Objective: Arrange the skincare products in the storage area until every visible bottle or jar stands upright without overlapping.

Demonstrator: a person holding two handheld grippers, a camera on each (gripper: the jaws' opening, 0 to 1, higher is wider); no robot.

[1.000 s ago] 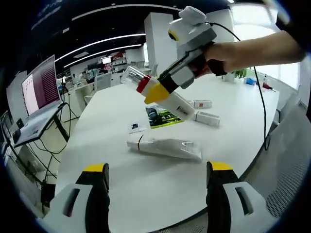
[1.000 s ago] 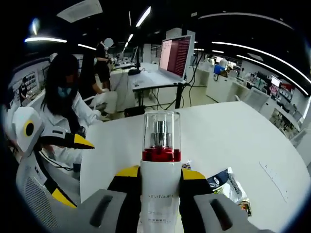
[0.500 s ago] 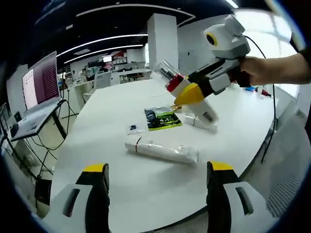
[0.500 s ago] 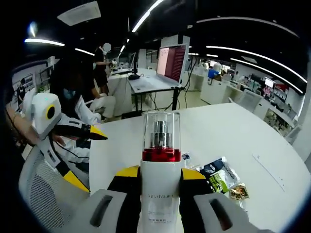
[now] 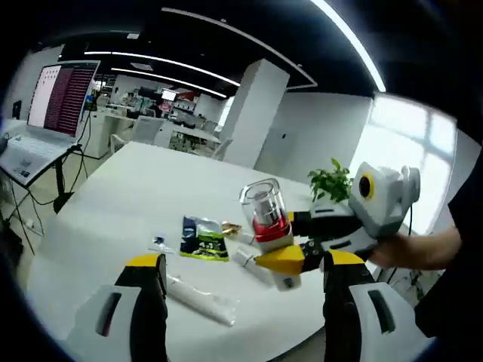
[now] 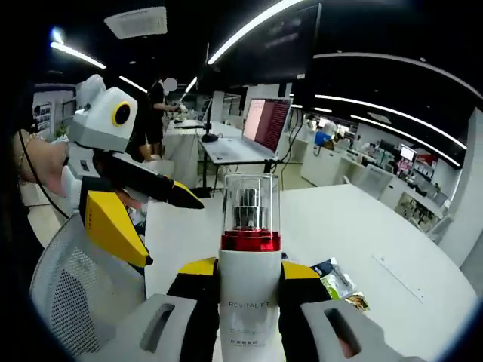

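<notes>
On the white table (image 5: 113, 188), a green sachet (image 5: 202, 240) lies flat.

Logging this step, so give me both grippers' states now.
Left gripper: open, holding nothing.
Right gripper: shut on the white pump bottle with the clear cap.

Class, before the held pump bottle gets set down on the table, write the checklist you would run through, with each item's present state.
1. Right hand-held gripper clamped on the pump bottle: ok.
2. Bottle upright: not ok; it leans in the left gripper view.
3. Bare table for a landing spot: ok.
4. Left hand-held gripper open and holding nothing: ok.
5. Other products upright: not ok; the wrapped tube lies flat.
6. Sachet clear of the landing spot: cannot tell.
</notes>
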